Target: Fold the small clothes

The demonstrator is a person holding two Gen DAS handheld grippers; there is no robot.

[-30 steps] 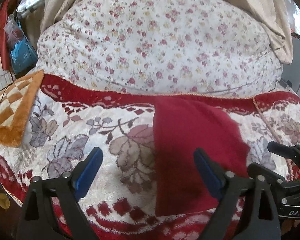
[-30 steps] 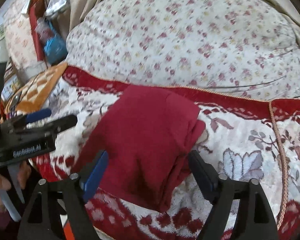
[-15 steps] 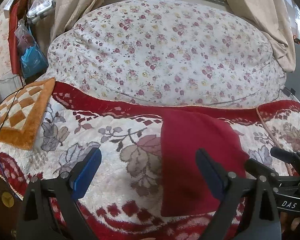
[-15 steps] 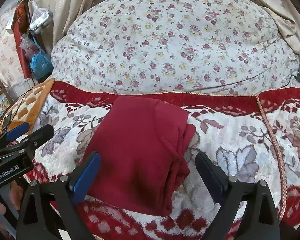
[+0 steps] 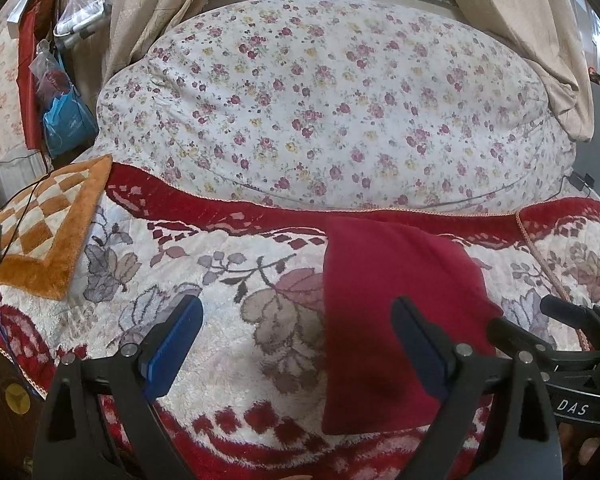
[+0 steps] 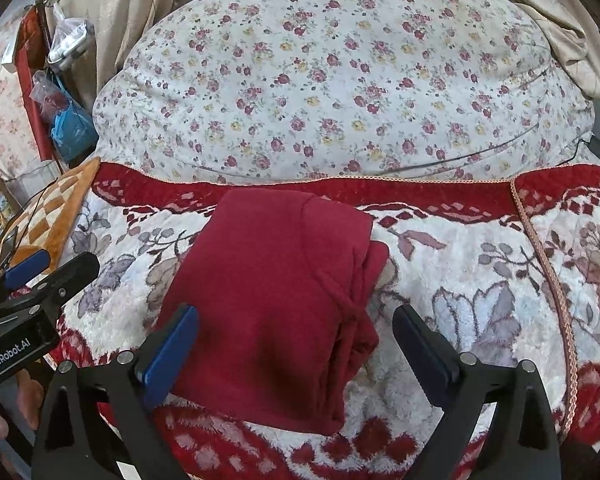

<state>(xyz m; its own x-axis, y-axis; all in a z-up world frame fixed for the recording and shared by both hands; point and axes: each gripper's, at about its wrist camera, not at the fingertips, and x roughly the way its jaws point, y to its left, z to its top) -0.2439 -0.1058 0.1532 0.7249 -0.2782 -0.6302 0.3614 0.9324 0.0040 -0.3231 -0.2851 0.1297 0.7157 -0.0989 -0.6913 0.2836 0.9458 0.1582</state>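
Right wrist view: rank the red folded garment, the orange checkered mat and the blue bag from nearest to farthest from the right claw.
1. Red folded garment: lies on the blanket directly ahead of the open right claw, reaching between its fingers.
2. Orange checkered mat: off to the left, at the blanket's edge.
3. Blue bag: farther back on the left, hanging beside the flowered bedding.

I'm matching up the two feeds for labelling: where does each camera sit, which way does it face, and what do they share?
Left wrist: sits on the left gripper, facing forward over the blanket toward the floral duvet; both open fingers show, the right gripper at the right edge.
Right wrist: sits on the right gripper, facing the folded red garment; its open fingers show, the left gripper at the left edge.
Shared: garment, blanket, duvet, orange checked cushion.
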